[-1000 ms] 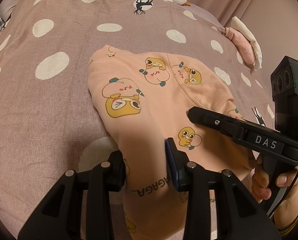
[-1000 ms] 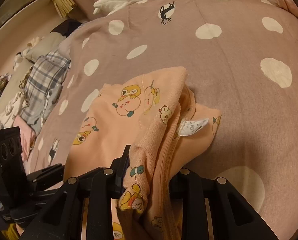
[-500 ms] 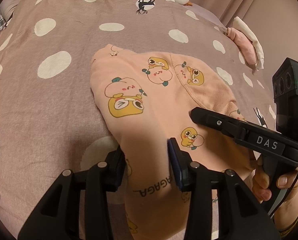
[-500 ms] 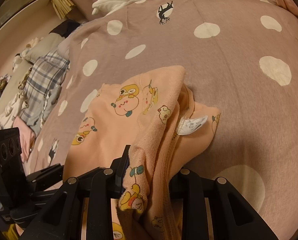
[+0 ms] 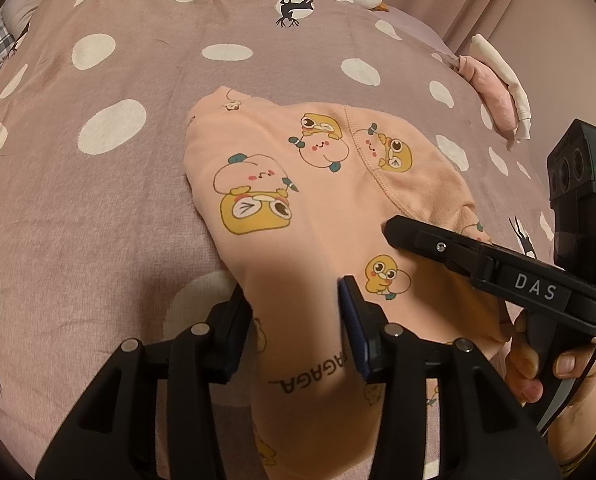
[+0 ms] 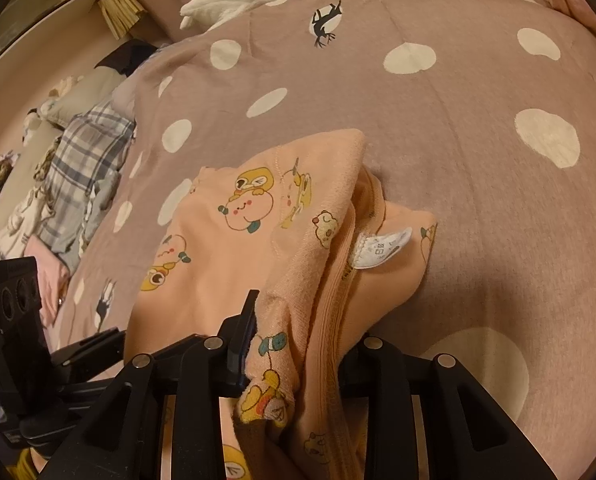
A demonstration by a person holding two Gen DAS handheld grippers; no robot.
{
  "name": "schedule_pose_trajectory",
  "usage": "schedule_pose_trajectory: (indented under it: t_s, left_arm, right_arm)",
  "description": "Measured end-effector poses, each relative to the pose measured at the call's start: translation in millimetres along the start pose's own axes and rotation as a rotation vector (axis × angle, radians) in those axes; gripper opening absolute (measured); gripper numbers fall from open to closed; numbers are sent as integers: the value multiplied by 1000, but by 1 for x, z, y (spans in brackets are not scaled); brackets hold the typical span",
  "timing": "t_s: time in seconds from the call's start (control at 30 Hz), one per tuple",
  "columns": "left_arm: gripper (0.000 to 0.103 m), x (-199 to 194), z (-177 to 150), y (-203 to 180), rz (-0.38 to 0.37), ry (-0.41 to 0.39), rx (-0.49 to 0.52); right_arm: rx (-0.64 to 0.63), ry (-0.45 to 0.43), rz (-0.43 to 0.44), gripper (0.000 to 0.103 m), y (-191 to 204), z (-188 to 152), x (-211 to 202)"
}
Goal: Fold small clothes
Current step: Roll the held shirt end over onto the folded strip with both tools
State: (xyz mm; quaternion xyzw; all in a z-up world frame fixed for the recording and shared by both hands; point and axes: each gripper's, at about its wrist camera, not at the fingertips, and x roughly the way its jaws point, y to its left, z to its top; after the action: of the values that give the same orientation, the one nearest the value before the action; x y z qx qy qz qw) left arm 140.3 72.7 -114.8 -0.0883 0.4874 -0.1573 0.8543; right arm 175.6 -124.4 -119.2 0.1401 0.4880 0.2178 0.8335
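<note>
Now, my left gripper [image 5: 298, 320]: jaws just been opening, top [image 5: 298, 208] between them.
My right gripper [image 6: 298, 344]: pinching top's bunched edge.
Top: on blanket [image 6: 458, 160].
Room: open blanket beyond.

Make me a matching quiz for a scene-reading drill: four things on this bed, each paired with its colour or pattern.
Things:
1. garment
2. care label
3. blanket
4. cloth at the left edge

Descriptions:
A. mauve with white spots
B. grey plaid
C. peach with cartoon prints
D. white with small symbols

Pairs: 1-C, 2-D, 3-A, 4-B
</note>
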Motion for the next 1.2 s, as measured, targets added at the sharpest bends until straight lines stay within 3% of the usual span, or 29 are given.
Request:
schedule_pose_trajectory:
  t_s: [0.53, 0.67, 1.2]
  left_arm:
    - [51, -1, 0, 0, 20, 0, -6]
    - [53, -1, 0, 0, 32, -2, -4]
    - [62, -5, -3, 3, 49, -1, -25]
  right_arm:
    - [2, 0, -25, 34, 4, -2, -1]
    - [9, -2, -43, 42, 3, -2, -2]
    - [22, -4, -46, 43, 2, -3, -3]
